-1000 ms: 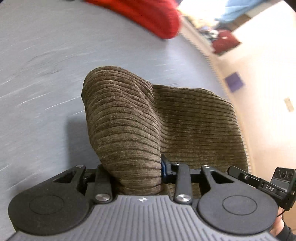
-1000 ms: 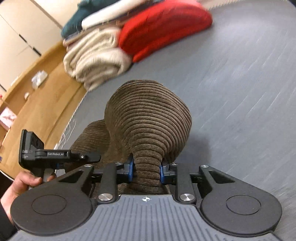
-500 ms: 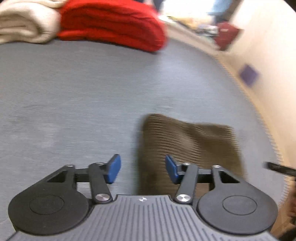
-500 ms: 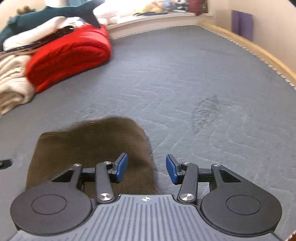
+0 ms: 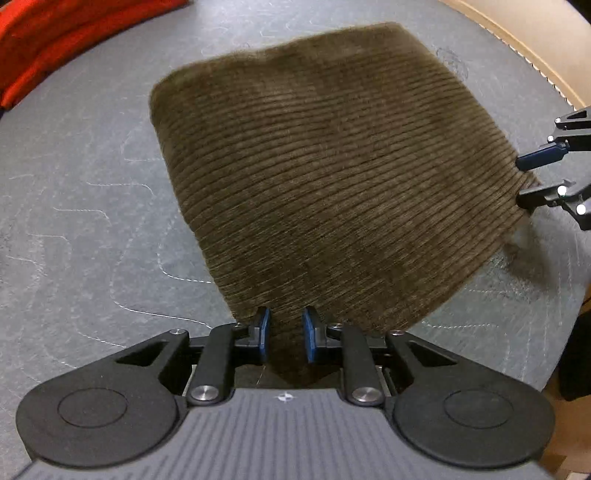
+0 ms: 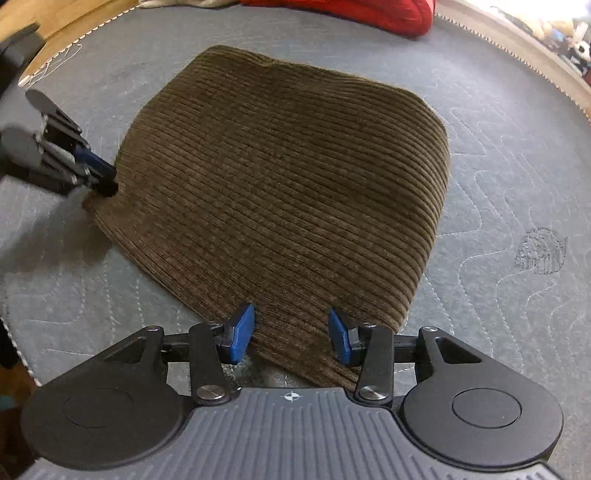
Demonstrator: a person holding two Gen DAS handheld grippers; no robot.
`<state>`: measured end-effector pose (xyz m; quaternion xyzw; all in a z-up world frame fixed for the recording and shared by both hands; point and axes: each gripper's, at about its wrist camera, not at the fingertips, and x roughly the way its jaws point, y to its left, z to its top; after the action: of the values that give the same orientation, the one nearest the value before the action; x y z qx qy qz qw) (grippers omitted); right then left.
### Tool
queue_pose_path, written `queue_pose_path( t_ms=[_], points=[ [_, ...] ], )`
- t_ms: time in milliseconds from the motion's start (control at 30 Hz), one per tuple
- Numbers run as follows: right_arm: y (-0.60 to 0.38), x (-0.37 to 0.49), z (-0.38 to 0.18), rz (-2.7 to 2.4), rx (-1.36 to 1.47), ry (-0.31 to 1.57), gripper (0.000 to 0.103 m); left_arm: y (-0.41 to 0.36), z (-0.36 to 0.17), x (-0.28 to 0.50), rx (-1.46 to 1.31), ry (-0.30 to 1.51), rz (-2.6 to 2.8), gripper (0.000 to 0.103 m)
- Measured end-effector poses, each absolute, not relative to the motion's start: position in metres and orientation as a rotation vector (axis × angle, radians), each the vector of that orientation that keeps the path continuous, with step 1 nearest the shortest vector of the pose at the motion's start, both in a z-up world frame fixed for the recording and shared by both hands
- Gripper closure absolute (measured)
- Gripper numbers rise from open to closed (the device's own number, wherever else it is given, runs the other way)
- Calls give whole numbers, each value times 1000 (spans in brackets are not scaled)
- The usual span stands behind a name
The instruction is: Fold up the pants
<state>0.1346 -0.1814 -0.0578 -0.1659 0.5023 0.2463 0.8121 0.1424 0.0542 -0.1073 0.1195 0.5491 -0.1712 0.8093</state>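
The brown corduroy pants [image 5: 332, 166] lie folded into a flat pad on the grey quilted mat [image 5: 92, 221]. My left gripper [image 5: 284, 332] is at the pad's near edge, its jaws closing; fabric fills the gap between the blue pads [image 5: 264, 334]. In the right wrist view the left gripper [image 6: 101, 177] sits on the left corner of the pants [image 6: 288, 177]. My right gripper [image 6: 291, 332] straddles the near edge, its jaws wide and closing slightly; the pads [image 6: 242, 330] stand clear of the cloth. The left wrist view shows the right gripper [image 5: 528, 179] at the right corner.
A folded red garment [image 6: 369, 14] lies at the far end of the mat [image 6: 517, 184], and its edge [image 5: 37, 44] shows top left in the left wrist view. A wooden border [image 5: 517, 29] runs along the mat's stitched rim. Bare mat surrounds the pants.
A second ago both grippers held bunched pants up. Half a second ago both were open, with the pants dropped flat. Now both have swung to the near edge, and the left jaws have narrowed on it.
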Motion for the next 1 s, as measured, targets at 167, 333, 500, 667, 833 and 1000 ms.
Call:
queue_pose_path(
  t_ms=[167,333,500,667,833,1000],
  points=[
    [-209,163,-22,397,-122,885,58,77,-77,147,122,1058,-332,75],
    [-216,208,-23,180,-10,765,55,72,-63,155,49,995,-316,75],
    [-210,252,-46,167,22,792,55,70,-74,167,61,1014,-283,75],
    [-196,278,-75,102,-69,840,60,70,-64,168,38,981,-295,75],
    [-201,295,-95,-30,-84,857,61,69,-93,176,88,1057,-284,71],
    [-209,294,-81,-36,-30,830,61,74,-81,180,53,1040,-275,71]
  ],
)
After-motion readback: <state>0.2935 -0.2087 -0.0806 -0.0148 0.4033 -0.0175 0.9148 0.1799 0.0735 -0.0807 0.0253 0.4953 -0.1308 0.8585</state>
